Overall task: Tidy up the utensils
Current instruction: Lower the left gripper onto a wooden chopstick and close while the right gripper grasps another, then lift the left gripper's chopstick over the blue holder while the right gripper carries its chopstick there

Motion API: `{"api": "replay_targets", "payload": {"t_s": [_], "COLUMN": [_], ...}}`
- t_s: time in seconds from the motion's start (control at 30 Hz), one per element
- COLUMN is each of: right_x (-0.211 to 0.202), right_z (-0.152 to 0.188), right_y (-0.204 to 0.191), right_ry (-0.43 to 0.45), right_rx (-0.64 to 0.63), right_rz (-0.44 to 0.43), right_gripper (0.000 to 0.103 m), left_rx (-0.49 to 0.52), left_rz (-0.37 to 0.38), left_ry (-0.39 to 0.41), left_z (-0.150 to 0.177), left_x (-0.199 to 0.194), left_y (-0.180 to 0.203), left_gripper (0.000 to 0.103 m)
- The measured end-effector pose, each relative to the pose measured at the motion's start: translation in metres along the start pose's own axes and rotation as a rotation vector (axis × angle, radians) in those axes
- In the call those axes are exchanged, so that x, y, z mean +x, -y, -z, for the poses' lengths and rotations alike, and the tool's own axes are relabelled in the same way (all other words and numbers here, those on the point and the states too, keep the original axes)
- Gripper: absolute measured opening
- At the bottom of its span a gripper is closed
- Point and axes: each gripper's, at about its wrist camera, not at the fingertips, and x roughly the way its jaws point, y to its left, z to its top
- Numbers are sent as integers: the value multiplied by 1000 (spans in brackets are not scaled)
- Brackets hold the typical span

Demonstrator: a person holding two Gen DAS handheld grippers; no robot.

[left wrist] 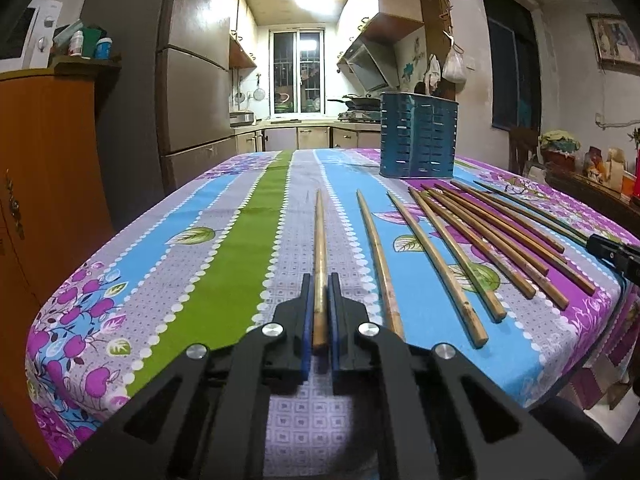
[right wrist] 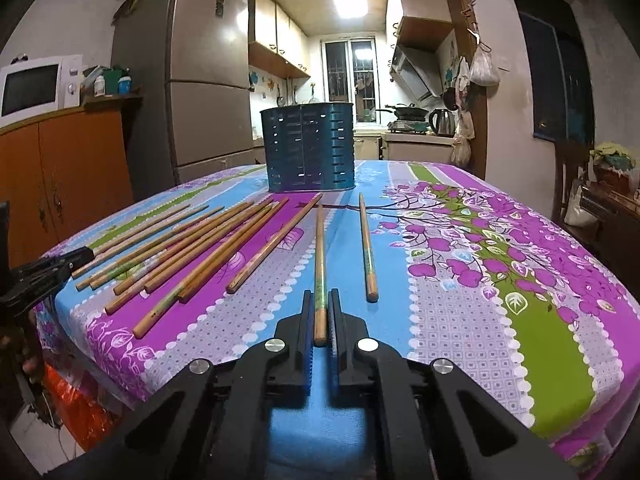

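The left gripper (left wrist: 320, 280), a black two-finger clamp with blue pads, is clenched on the thick end of a worn bamboo chopstick (left wrist: 320, 248) that lies flat on the tablecloth and points away toward the far edge of the table. The right gripper (right wrist: 320, 296), the same black build, is likewise pinched tight on the near end of a bamboo chopstick with a greenish printed handle (right wrist: 319, 256), which also lies flat on the cloth.

Between the two held sticks lies the loose row of bamboo chopsticks (left wrist: 480, 240), fanned out side by side, some touching or crossing near their tips, all with their narrow ends toward the holder. One more single chopstick (right wrist: 368, 248) lies alone just to the right of the right gripper's stick, apart from it.

The blue perforated metal utensil holder (right wrist: 307, 148) stands upright toward the far side of the table, just beyond the tips of the chopsticks. I cannot see into it from here.

Everything sits on a striped floral tablecloth (left wrist: 208, 240) in purple, blue, green and grey. Beyond the table are a tall grey refrigerator (right wrist: 200, 80) and a white microwave (right wrist: 36, 88) on an orange wooden cabinet (right wrist: 72, 168).
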Motion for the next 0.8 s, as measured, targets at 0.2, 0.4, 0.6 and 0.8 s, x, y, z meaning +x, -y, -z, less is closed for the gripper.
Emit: {"api": "replay_targets", "payload": {"t_s": [0.2, 0.4, 0.6, 0.8], "right_x": [-15, -44, -66, -64], "right_z": [-16, -50, -97, -160], "right_y": [-2, -7, -13, -13], "right_ry": [47, 137, 242, 305], "right_rx": [-10, -57, -126, -180], "right_rz": [-1, -9, -39, -80], "right_gripper": [8, 8, 8, 8], "left_rx": [-7, 5, 54, 99], "left_rz": [5, 23, 47, 66], "left_ry": [19, 101, 201, 265], "left_z": [-8, -42, -89, -146], "left_x": [-10, -36, -50, -41], "left_y": [0, 1, 7, 15], "left_gripper": [5, 5, 5, 5]}}
